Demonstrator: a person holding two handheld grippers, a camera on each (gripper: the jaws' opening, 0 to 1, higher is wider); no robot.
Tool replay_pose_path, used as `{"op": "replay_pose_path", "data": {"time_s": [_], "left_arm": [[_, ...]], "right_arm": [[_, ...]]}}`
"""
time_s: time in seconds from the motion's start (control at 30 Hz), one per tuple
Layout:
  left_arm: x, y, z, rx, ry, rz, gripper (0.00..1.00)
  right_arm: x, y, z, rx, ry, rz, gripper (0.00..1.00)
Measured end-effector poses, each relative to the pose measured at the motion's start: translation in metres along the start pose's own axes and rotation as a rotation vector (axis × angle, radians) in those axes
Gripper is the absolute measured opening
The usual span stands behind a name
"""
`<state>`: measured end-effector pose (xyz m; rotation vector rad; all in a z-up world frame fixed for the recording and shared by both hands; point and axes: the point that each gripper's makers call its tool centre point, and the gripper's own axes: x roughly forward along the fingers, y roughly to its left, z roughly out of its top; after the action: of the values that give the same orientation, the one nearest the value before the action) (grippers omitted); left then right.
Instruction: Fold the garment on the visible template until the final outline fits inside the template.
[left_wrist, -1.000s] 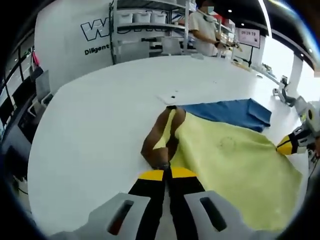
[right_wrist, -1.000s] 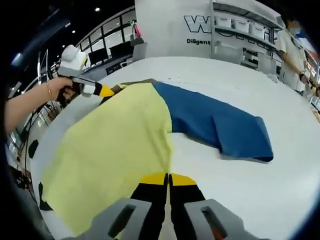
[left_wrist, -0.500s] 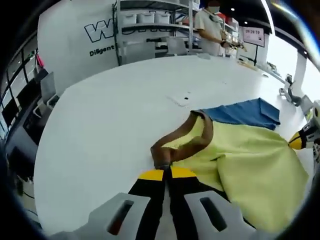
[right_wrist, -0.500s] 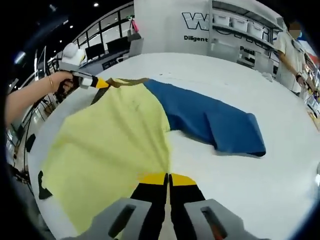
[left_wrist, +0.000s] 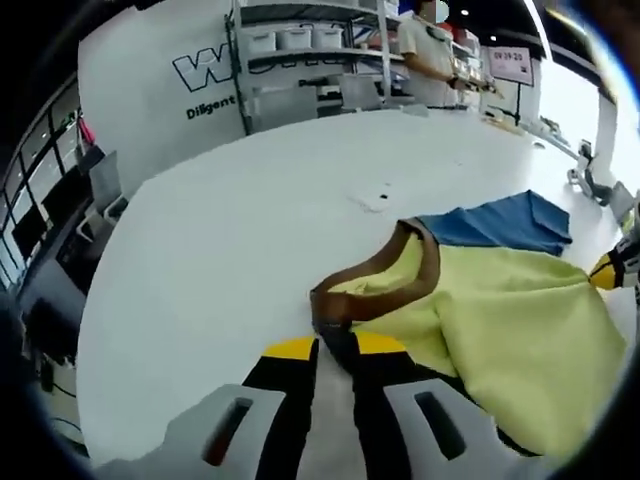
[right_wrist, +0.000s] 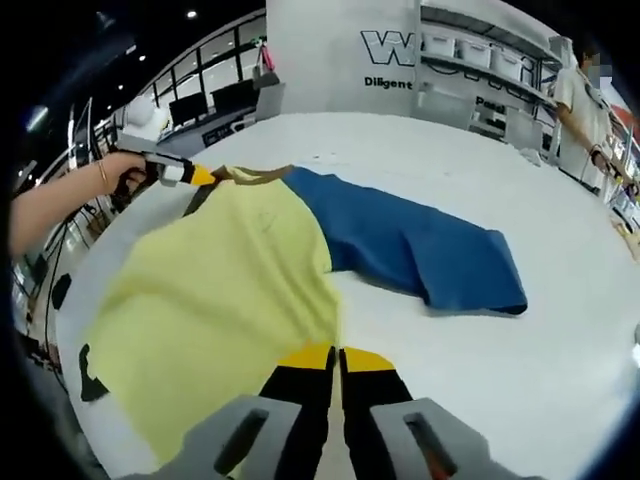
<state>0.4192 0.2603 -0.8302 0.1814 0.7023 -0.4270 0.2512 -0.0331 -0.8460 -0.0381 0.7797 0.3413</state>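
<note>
Fold step under way: left gripper (left_wrist: 335, 345) clamps the garment (right_wrist: 230, 300) at its brown collar (left_wrist: 385, 275), right gripper (right_wrist: 336, 352) its yellow edge; next, carry both across the table (left_wrist: 220, 220) together.

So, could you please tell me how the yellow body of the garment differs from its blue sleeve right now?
The yellow body is the larger panel and is pinched by both claws, the left claw at the brown collar and the right claw at its edge. The blue sleeve is smaller, ungripped, and lies flat. Both rest on the white table.
</note>
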Motion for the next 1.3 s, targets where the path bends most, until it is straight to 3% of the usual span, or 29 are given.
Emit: {"op": "replay_pose_path", "data": {"time_s": [0.07, 0.2, 0.3, 0.43, 0.63, 0.8, 1.07, 1.13, 1.2, 1.23, 1.3], "left_arm": [[-0.005, -0.003, -0.002, -0.014, -0.012, -0.008, 0.18], [-0.015, -0.02, -0.019, -0.07, 0.038, -0.06, 0.17], [-0.019, -0.029, -0.029, -0.138, 0.041, -0.067, 0.18], [-0.021, -0.042, -0.039, -0.13, 0.056, -0.087, 0.18], [-0.025, -0.049, -0.04, -0.184, 0.043, -0.081, 0.18], [-0.028, -0.05, -0.045, -0.159, 0.064, -0.044, 0.08], [-0.022, -0.05, -0.049, -0.17, 0.083, -0.028, 0.03], [-0.023, -0.05, -0.049, -0.16, 0.086, -0.029, 0.03], [-0.024, -0.049, -0.05, -0.15, 0.093, -0.03, 0.03], [-0.025, -0.049, -0.05, -0.148, 0.095, -0.03, 0.03], [-0.027, -0.049, -0.051, -0.144, 0.102, -0.035, 0.03]], "right_arm": [[-0.003, 0.002, -0.002, 0.016, -0.001, 0.012, 0.1], [-0.012, 0.009, -0.008, 0.024, -0.002, 0.028, 0.13], [-0.016, 0.013, -0.014, 0.038, 0.006, 0.035, 0.18], [-0.023, 0.02, -0.022, 0.043, 0.015, 0.043, 0.21], [-0.034, 0.028, -0.037, 0.048, 0.046, 0.043, 0.27], [-0.048, 0.038, -0.058, 0.046, 0.079, 0.035, 0.28], [-0.056, 0.051, -0.075, 0.028, 0.107, 0.007, 0.23], [-0.055, 0.05, -0.073, 0.025, 0.081, -0.018, 0.15], [-0.058, 0.042, -0.08, 0.011, 0.119, -0.085, 0.0], [-0.058, 0.042, -0.078, -0.013, 0.111, -0.079, 0.0], [-0.058, 0.044, -0.077, 0.031, 0.11, -0.077, 0.0]]}}
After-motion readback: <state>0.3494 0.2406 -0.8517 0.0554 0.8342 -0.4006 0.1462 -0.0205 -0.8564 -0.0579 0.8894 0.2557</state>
